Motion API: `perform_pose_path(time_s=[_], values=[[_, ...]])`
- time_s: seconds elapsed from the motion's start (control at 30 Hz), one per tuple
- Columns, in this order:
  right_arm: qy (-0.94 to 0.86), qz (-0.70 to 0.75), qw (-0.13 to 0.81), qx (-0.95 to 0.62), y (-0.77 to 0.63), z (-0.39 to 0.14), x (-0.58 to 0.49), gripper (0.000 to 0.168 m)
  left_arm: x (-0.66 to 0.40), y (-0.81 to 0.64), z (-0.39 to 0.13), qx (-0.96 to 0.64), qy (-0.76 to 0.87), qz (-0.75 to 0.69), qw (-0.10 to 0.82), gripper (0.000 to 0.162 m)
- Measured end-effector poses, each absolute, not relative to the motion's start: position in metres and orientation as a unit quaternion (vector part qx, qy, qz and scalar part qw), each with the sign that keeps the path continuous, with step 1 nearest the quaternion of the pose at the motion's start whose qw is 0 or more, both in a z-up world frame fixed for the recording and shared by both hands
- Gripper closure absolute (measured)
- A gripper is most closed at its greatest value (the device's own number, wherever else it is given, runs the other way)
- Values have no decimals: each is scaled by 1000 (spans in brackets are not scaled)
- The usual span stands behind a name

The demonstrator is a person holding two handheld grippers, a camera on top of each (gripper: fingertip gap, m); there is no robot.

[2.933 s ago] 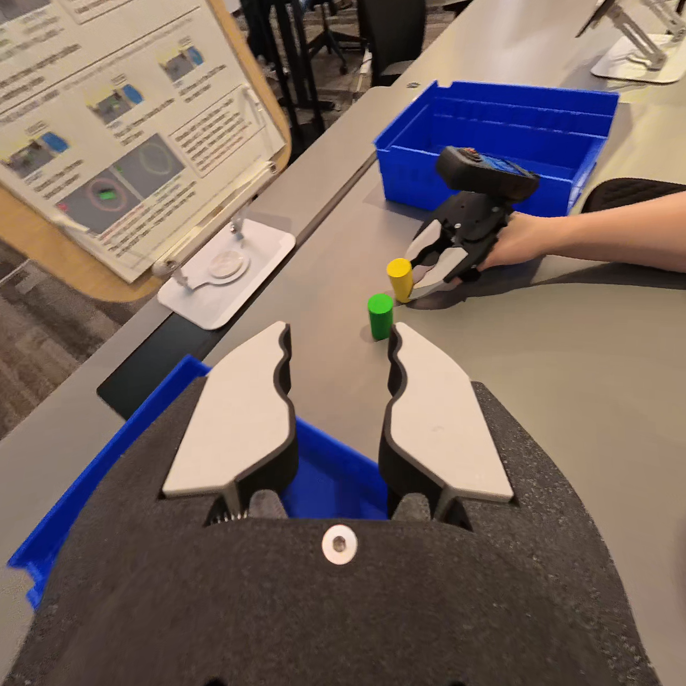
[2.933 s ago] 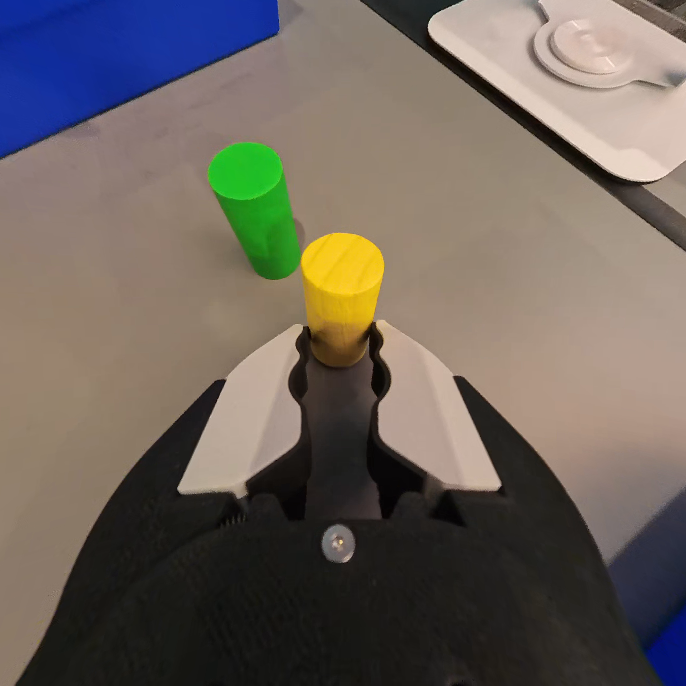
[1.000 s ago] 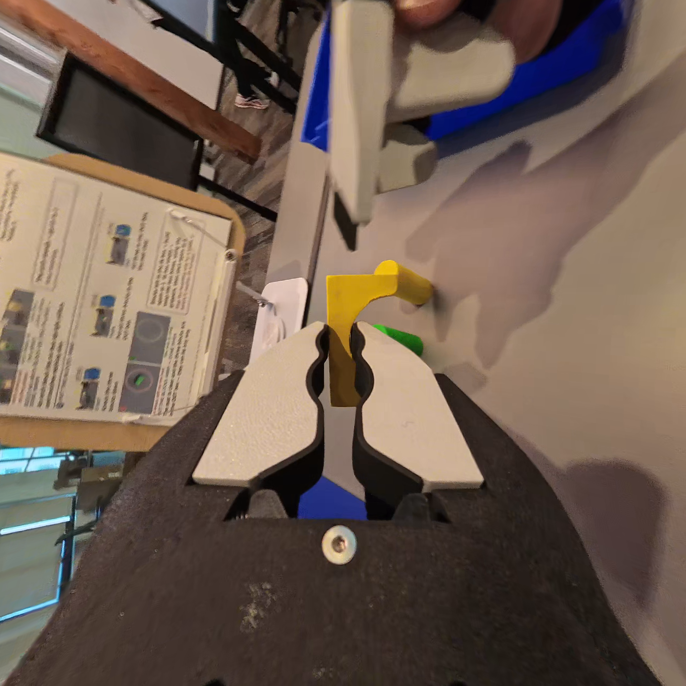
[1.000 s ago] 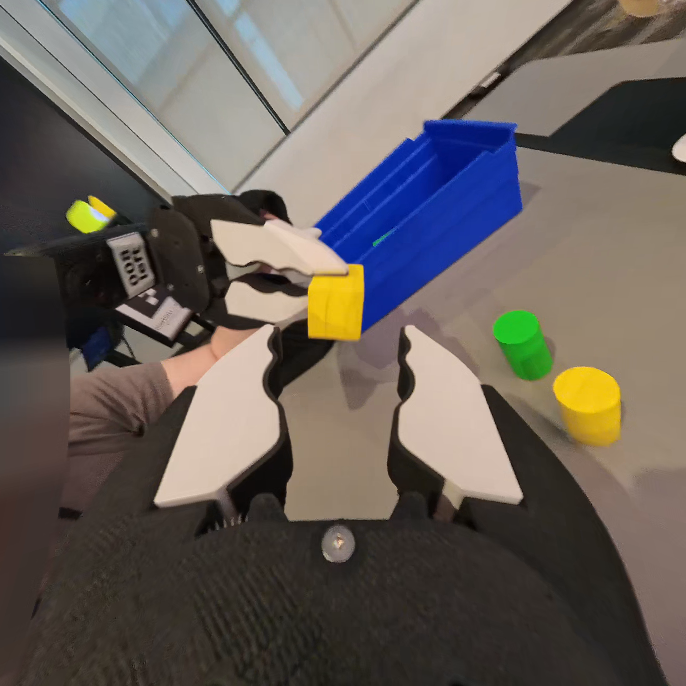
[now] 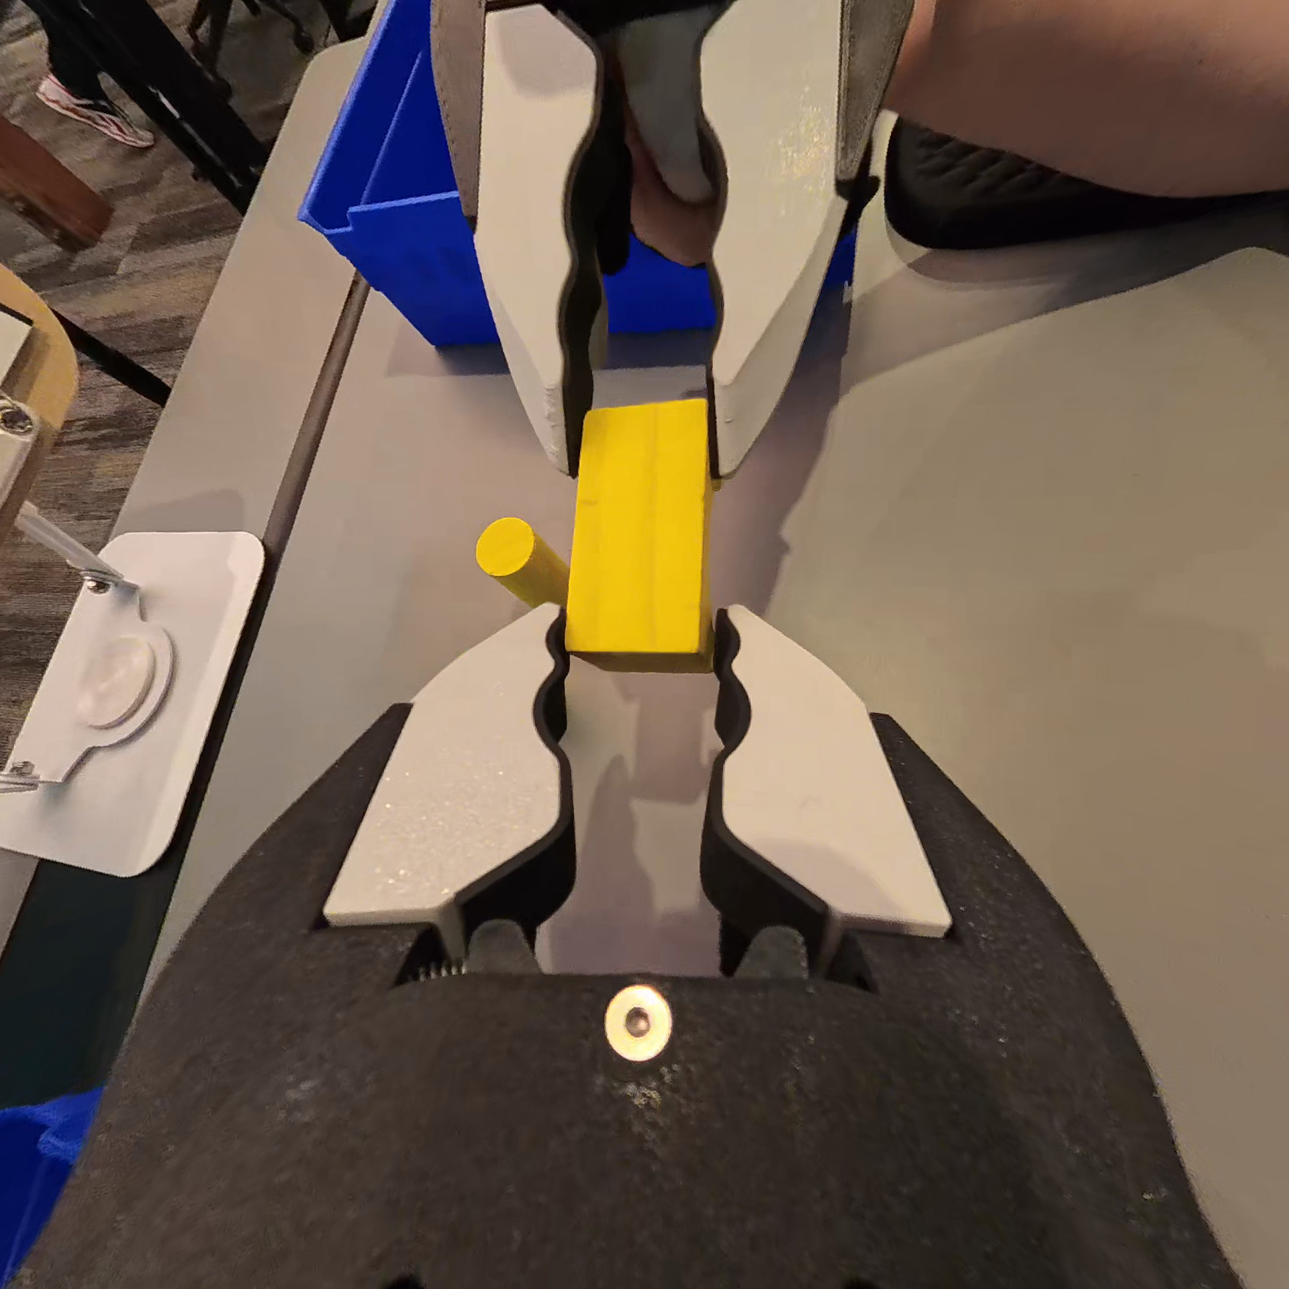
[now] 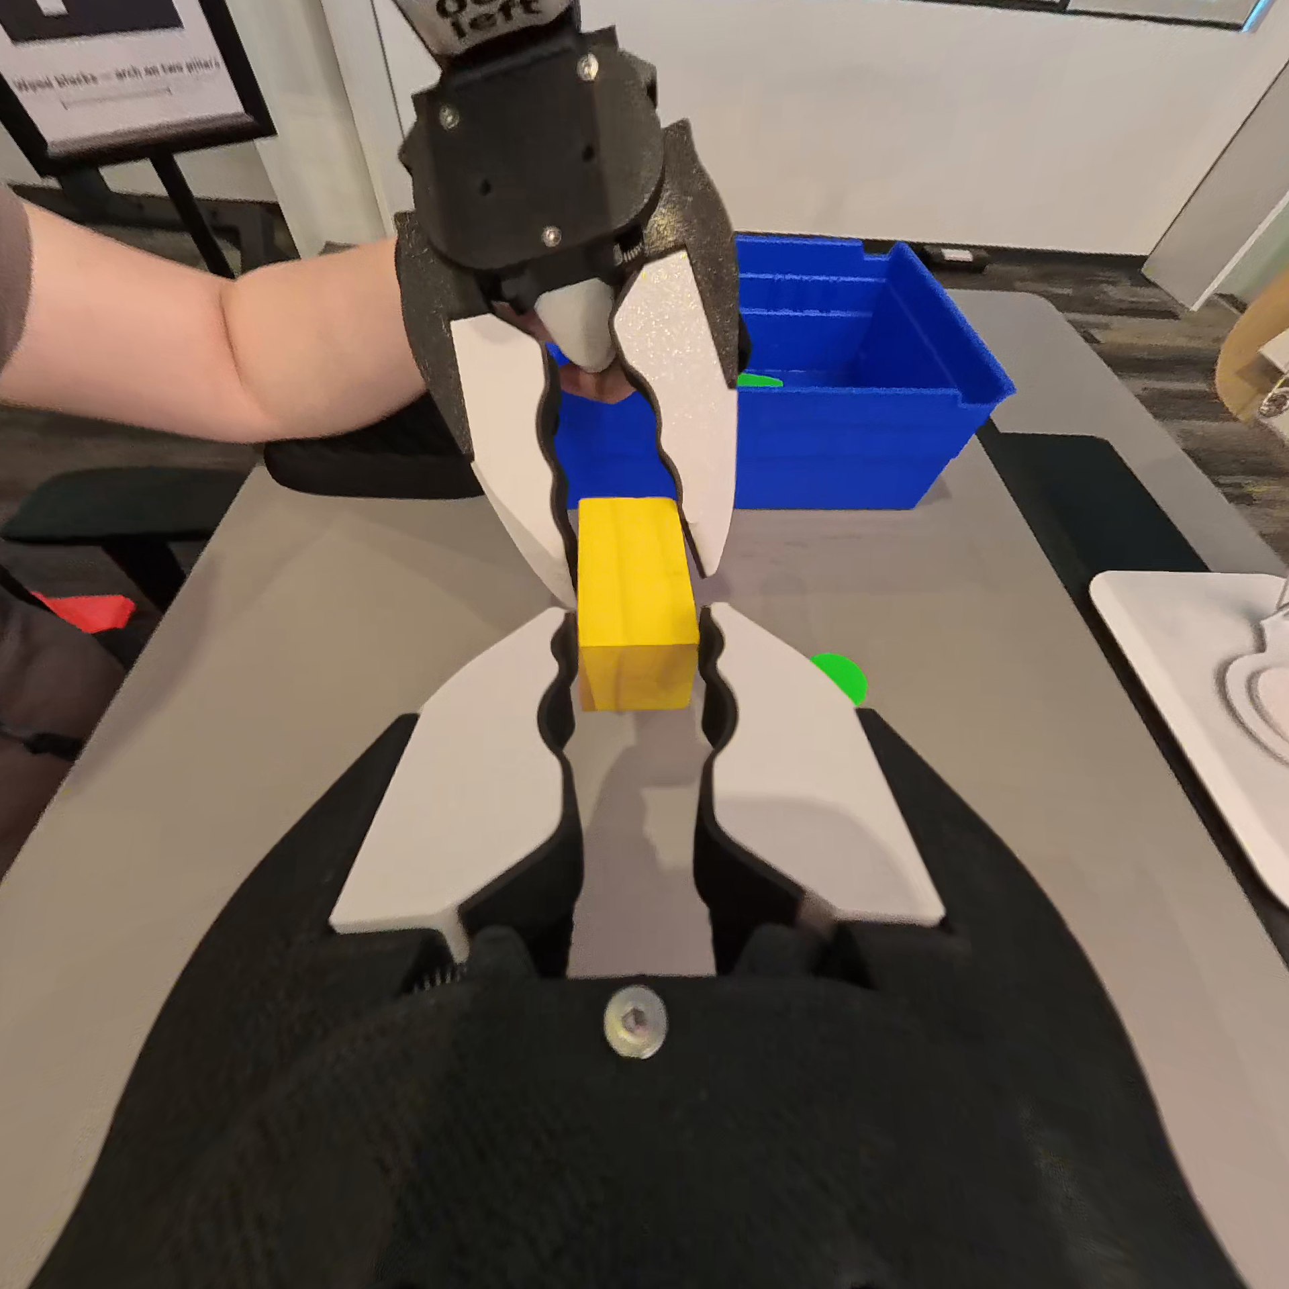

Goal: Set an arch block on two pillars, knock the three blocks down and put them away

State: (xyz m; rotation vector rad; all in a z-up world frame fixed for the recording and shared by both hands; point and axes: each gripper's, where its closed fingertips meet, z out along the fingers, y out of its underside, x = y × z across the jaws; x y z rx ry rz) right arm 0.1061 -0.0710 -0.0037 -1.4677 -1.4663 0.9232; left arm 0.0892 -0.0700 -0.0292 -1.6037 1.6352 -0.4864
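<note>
Both tongs meet mid-frame: left tongs point(image 5: 640, 631) and right tongs point(image 6: 636, 628) each clamp an end of the yellow arch block point(image 5: 638, 537) above the counter point(image 5: 1011, 558).

The yellow arch block point(image 5: 638, 558) hides the yellow pillar's point(image 5: 519, 566) base in the left wrist view. In the right wrist view a finger covers most of the green pillar point(image 6: 840, 675). Whether either gripper's fingers touch the arch cannot be told.
</note>
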Motion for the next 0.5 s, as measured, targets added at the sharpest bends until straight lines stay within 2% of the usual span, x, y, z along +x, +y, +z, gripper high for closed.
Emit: perform_pose_path(time_s=[0.1, 0.17, 0.37, 0.5], values=[[-600, 338, 427, -585, -71, -6, 106, 132, 90, -70, -30, -634, 644, -191, 382, 124], [-600, 314, 423, -602, -68, -7, 105, 117, 91, -72, -29, -634, 643, -200, 380, 125], [-616, 293, 384, -622, -69, -23, 96, 124, 92, -73, -36, -636, 652, -188, 368, 125], [-628, 285, 390, -611, -66, -31, 92, 126, 93, -75, -38, -635, 655, -194, 361, 125]])
